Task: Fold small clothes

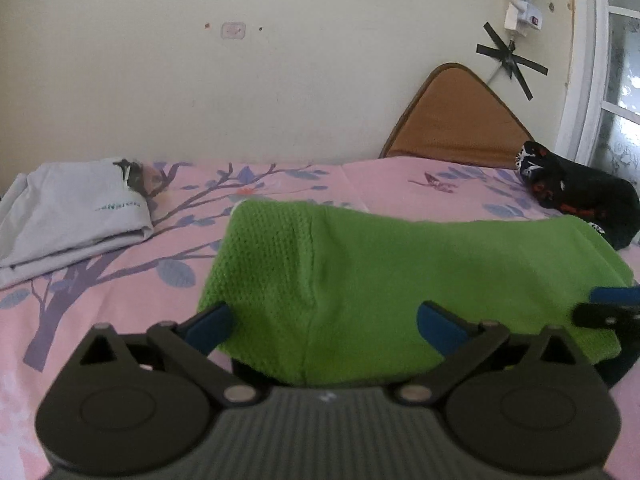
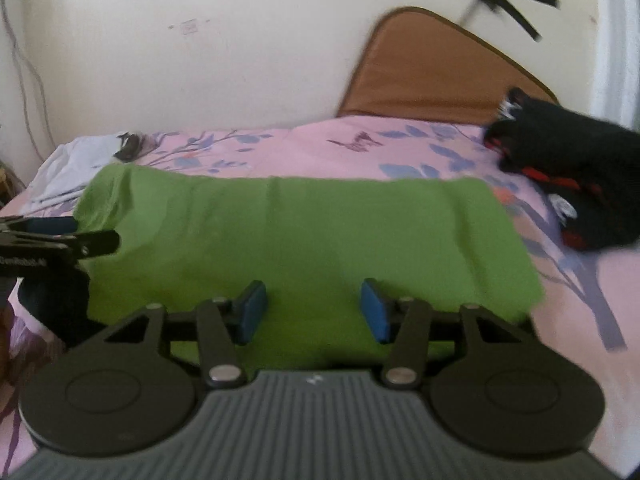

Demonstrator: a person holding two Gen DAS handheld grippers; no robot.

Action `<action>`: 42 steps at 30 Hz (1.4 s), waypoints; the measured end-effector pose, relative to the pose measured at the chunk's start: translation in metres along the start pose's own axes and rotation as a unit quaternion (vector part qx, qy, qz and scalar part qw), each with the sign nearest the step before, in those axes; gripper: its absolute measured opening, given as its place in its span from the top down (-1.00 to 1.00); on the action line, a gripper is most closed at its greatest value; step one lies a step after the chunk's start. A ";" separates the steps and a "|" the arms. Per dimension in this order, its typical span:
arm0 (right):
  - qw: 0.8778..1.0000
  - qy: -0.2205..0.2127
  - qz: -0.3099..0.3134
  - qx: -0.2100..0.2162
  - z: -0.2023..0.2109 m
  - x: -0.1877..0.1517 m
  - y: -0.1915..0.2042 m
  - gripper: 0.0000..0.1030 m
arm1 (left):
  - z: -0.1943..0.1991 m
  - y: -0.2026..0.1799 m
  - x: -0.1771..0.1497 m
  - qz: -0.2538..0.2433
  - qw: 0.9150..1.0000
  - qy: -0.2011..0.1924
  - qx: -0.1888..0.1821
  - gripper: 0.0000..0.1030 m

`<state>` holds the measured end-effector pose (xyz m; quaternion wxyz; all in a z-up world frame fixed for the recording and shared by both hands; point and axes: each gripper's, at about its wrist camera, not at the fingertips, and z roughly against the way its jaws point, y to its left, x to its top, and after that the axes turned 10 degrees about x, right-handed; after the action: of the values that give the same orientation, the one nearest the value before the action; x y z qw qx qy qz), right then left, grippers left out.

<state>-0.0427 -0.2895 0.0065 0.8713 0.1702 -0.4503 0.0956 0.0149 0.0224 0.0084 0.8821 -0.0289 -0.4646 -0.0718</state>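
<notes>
A green knit garment (image 1: 360,276) lies folded on the pink bed sheet (image 1: 120,280); it also shows in the right wrist view (image 2: 304,240). My left gripper (image 1: 326,326) is open, its blue pads at the garment's near edge, the cloth between them. My right gripper (image 2: 314,312) is open over the garment's near edge, with nothing held. The right gripper's tip (image 1: 608,308) shows at the garment's right side. The left gripper's tip (image 2: 60,240) shows at the garment's left side.
A folded grey garment (image 1: 72,216) lies at the far left of the bed. A black, red and white garment (image 1: 576,192) lies at the far right. A brown cushion (image 1: 456,120) leans on the wall. A window frame (image 1: 588,60) stands at the right.
</notes>
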 end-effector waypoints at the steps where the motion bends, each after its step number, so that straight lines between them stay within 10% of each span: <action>1: 1.000 -0.001 -0.010 0.000 0.007 -0.001 -0.004 -0.08 | 0.001 0.001 0.000 0.003 1.000 0.000 -0.002 -0.99; 8: 0.988 -0.100 -0.116 -0.023 0.085 0.002 -0.061 -0.33 | 0.004 0.005 0.000 0.015 1.000 -0.010 -0.011 -0.99; 13: 0.974 -0.085 -0.211 -0.015 0.077 -0.005 -0.109 -0.32 | 0.002 0.007 0.000 0.024 1.000 0.003 -0.013 -0.99; 20: 0.962 -0.055 -0.263 0.051 0.043 -0.013 -0.112 0.14 | -0.001 0.005 0.000 0.018 1.000 0.008 -0.006 -0.82; 26: 0.946 -0.051 -0.304 0.102 0.033 0.007 -0.105 0.52 | 0.006 0.011 -0.002 0.028 0.999 -0.015 -0.020 -0.17; 33: 0.960 -0.073 -0.178 0.201 0.053 0.072 -0.001 0.56 | 0.017 0.070 -0.001 0.174 0.980 -0.029 -0.089 -0.19; 42: 0.958 0.061 -0.064 0.273 -0.063 0.086 0.129 0.60 | 0.054 0.148 -0.016 0.258 0.963 -0.064 -0.055 -0.46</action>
<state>0.0127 -0.1453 0.0700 0.8217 0.4240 -0.3409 0.1697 -0.0157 0.1761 0.0284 0.8363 -0.2006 -0.4922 0.1344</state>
